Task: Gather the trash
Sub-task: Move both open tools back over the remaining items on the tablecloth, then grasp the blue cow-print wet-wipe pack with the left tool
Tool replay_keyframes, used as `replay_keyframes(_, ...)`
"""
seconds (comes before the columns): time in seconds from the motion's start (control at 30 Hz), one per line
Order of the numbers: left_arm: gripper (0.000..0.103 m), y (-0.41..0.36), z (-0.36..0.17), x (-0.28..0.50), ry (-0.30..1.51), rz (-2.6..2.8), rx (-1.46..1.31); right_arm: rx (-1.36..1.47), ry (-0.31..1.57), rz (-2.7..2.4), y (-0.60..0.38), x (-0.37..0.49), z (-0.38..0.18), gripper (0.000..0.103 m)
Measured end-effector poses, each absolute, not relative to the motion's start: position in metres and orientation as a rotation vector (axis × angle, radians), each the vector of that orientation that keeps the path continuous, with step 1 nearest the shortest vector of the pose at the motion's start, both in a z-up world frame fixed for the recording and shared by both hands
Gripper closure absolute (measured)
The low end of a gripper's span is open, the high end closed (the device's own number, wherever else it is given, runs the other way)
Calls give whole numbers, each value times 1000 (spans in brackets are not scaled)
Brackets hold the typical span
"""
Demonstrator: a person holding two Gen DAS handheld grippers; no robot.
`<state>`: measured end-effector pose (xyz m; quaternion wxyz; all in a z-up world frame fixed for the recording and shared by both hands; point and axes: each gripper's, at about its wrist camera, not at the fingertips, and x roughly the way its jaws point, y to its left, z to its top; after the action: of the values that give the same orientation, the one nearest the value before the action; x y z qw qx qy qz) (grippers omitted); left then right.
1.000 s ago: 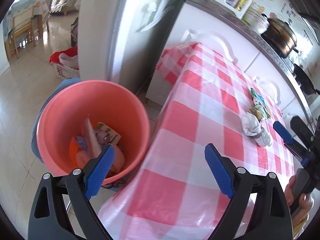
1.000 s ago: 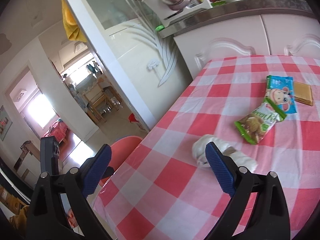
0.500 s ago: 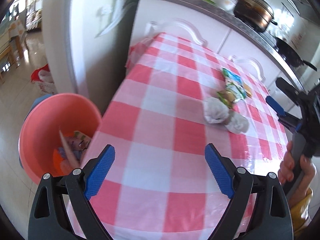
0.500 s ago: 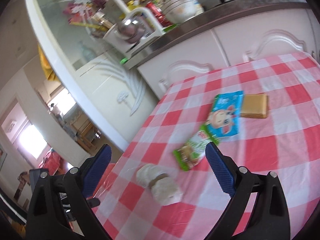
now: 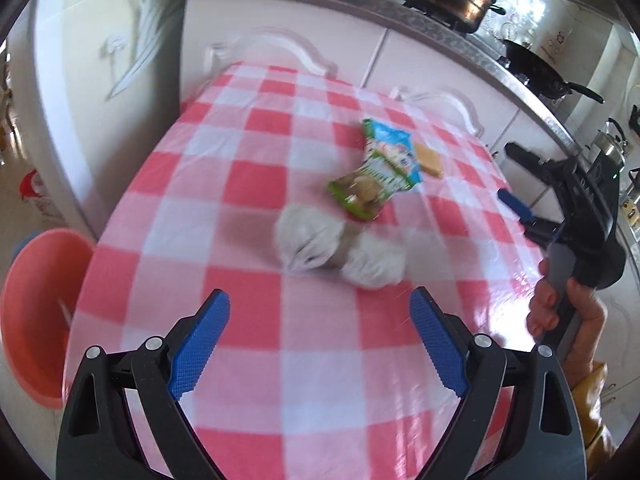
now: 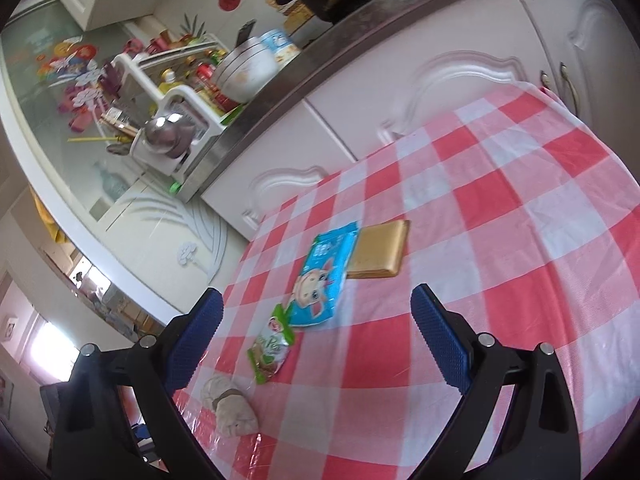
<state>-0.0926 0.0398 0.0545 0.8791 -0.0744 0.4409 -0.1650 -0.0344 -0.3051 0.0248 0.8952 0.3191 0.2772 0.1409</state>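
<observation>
1. The tabletop [image 5: 248,184] has a red and white checked cloth, and I take the white tissue wad [image 5: 340,244] on it as the landmark.
2. The tissue wad lies near the middle of the tabletop, blurred in the left wrist view; it seems made of two crumpled lumps joined by a darker part.
3. The left gripper [image 5: 320,340] hangs above the cloth just on the near side of the wad. Its jaws stand wide apart and nothing is between them.
4. A green wrapper [image 5: 360,192] lies just beyond the wad, and its near end is very close to it; I cannot tell if they touch.
5. A blue wrapper [image 5: 394,152] lies beyond the green one and touches or overlaps its far end.
6. A flat golden packet [image 5: 430,160] lies beside the blue wrapper, farther from the wad.
7. The right gripper [image 6: 316,336] is above the tabletop, well apart from the wad, on the side of the wrappers. Its jaws are also wide apart and empty; the blue wrapper [image 6: 324,280] and green wrapper [image 6: 270,354] show between them, on the cloth.
8. A hand [image 5: 568,316] holds the handle of the right gripper, to the right of the wad.
9. A pink bucket [image 5: 28,320] stands on the floor, to the left of the wad and below the tabletop edge.
</observation>
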Motion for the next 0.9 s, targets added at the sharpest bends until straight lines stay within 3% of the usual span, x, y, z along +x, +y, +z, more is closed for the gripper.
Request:
replay_keyframes(0.3,12,-33,81,-3,913,-440,-199,787,539,238,-352,-35,13,8)
replay_keyframes(0.53,13,-80,55,79,1055,-422,-311,808,529,222,-367,-36,9,8)
replay_keyframes(0.9,13,-121,35,116,1117,-409,-87,876,508,225,-387,-39,5,8)
